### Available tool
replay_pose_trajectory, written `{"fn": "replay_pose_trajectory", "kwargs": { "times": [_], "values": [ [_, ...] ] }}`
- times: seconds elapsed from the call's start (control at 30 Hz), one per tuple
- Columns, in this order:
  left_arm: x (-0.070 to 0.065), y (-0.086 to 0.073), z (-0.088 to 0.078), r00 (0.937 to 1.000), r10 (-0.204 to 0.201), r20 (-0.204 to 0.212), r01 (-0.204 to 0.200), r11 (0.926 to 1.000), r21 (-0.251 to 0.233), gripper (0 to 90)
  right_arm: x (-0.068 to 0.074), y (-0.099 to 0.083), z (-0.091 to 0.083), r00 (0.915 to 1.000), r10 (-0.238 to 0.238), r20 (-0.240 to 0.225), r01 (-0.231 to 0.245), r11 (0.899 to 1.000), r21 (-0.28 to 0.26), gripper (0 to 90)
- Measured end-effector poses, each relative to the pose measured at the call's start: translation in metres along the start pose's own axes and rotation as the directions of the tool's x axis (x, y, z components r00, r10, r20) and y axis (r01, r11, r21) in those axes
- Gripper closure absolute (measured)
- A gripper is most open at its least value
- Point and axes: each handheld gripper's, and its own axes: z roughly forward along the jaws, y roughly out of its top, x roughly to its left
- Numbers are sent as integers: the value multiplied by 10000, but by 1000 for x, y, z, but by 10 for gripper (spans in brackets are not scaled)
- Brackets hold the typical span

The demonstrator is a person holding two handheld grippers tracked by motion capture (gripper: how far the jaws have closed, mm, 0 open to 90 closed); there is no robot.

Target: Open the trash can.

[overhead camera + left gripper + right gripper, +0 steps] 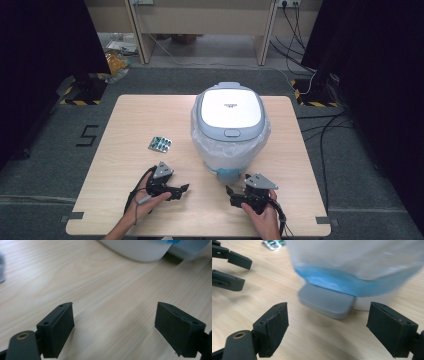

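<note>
Lidded white bin (230, 120), lined with clear bag (250, 147), contents hidden. Left gripper (184, 189) and right gripper (231, 192) are held apart, empty, near pedal (325, 301).

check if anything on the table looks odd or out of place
Nothing is spilled or broken. The one odd thing is the pedal bin standing on the table rather than the floor, its clear liner bag bunched unevenly round the outside. A blister pack of pills lies loose to its left.
</note>
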Motion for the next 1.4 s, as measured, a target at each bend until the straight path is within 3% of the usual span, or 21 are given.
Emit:
{"fn": "replay_pose_trajectory", "kwargs": {
  "times": [0.23,0.3,0.47,0.53,0.6,0.7,0.8,0.93,1.03,1.23,1.4],
  "values": [
    [19,-16,-21,9971,16,-758,4,9997,258,149,16,7,13,9979,-484,-439,480,9988,-102,197],
    [25,-19,-24,9970,300,-712,-273,9989,388,143,18,9,17,9968,-671,-438,667,9977,-112,198],
    [31,-18,-24,9966,296,-770,-266,9988,401,136,22,8,24,9962,-657,-579,658,9978,-4,202],
    [33,-18,-23,9952,218,-953,-177,9989,436,118,24,8,25,9942,-971,-462,973,9952,37,202],
    [33,-18,-23,9942,109,-1069,-56,9988,493,71,25,5,26,9951,-918,-379,916,9958,-76,202],
    [33,-18,-23,9939,110,-1097,-53,9986,519,69,28,3,27,9941,-1079,-135,1077,9941,-109,201],
    [33,-18,-23,9939,106,-1096,-50,9987,516,69,34,1,29,9850,-1710,208,1709,9853,69,178],
    [33,-18,-23,9939,108,-1097,-52,9986,519,69,33,1,29,9875,-1569,110,1568,9876,88,178],
    [33,-18,-23,9939,110,-1095,-53,9986,520,69,34,1,31,9771,-2128,85,2125,9768,258,178],
    [33,-18,-23,9939,106,-1095,-49,9986,518,69,32,2,30,9781,-2081,-67,2082,9773,403,178],
    [33,-18,-23,9939,105,-1095,-49,9987,515,69,31,4,31,9718,-2355,-142,2359,9699,597,178]
  ]
}}
